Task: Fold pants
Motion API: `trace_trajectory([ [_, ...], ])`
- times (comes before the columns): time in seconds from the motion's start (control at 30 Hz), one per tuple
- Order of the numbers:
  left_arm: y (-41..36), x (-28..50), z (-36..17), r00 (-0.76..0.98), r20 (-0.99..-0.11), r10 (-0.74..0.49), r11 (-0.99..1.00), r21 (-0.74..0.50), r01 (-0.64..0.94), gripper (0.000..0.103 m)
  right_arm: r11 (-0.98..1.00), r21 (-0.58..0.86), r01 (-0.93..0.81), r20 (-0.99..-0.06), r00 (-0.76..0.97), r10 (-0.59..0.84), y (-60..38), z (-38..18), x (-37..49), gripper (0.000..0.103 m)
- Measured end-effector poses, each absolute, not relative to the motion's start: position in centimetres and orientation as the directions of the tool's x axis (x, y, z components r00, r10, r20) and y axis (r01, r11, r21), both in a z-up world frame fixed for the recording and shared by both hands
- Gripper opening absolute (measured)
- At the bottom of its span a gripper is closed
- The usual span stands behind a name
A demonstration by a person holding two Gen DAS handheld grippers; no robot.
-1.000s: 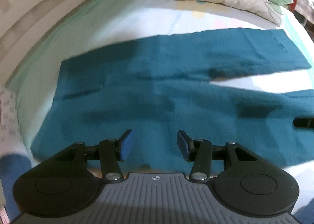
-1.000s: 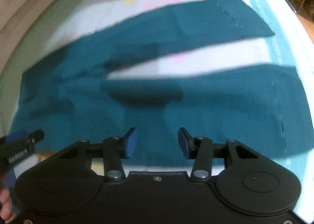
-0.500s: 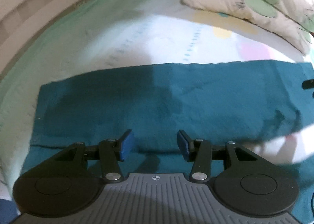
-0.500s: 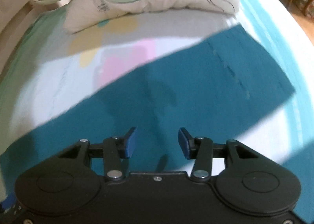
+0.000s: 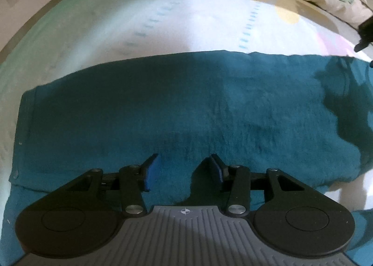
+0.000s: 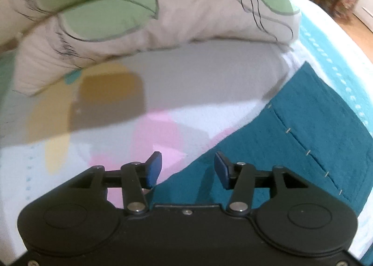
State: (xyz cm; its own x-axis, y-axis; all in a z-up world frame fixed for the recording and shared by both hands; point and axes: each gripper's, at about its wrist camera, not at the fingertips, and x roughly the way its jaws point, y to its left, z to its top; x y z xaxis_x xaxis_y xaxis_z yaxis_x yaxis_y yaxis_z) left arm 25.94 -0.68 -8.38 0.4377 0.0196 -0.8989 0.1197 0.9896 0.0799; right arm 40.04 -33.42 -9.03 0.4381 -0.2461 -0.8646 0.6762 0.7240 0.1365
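While the teal pants (image 5: 186,107) are lying spread flat across the pastel-patterned bedsheet (image 5: 163,21), the left gripper (image 5: 184,170) is hovering over their upper part with its jaws apart and nothing clamped between them. The right gripper (image 6: 187,168) is opening its jaws, empty, over the edge of a hemmed trouser leg (image 6: 314,130) near the leaf-print pillow (image 6: 139,14).

black tool (image 5: 184,168), blue pads (image 5: 151,172)

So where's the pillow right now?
The pillow lies at the head of the bed, filling the top of the right camera's view, beyond the teal pants and sheet.
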Motion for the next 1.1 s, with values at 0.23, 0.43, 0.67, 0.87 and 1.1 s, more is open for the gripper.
trace_trajectory([
  [0.23,0.2,25.9,-7.6,0.414,-0.909,-0.051,0.993,-0.004,0.114,0.045,0.726,0.059,0.685,-0.902,0.348,-0.255,-33.8,-10.2,39.3,0.010],
  [0.43,0.2,26.5,-4.4,0.454,-0.882,-0.126,0.991,-0.087,0.105,0.045,0.743,0.174,0.646,-0.871,0.452,-0.190,-34.3,-7.5,33.4,0.009],
  [0.67,-0.8,29.9,-1.4,0.450,-0.862,-0.234,0.972,-0.221,0.082,0.045,0.756,0.248,0.606,-0.860,0.496,-0.116,-34.3,-7.5,26.9,0.009],
  [0.87,-1.5,31.4,-2.8,0.394,-0.885,-0.248,0.966,-0.259,0.026,0.045,0.769,0.276,0.577,-0.861,0.504,-0.069,-34.3,-8.5,25.4,0.009],
  [1.1,-0.2,30.9,-4.5,0.368,-0.894,-0.254,0.954,-0.294,-0.056,0.045,0.766,0.306,0.565,-0.861,0.507,-0.031,-35.4,-9.7,24.5,0.009],
])
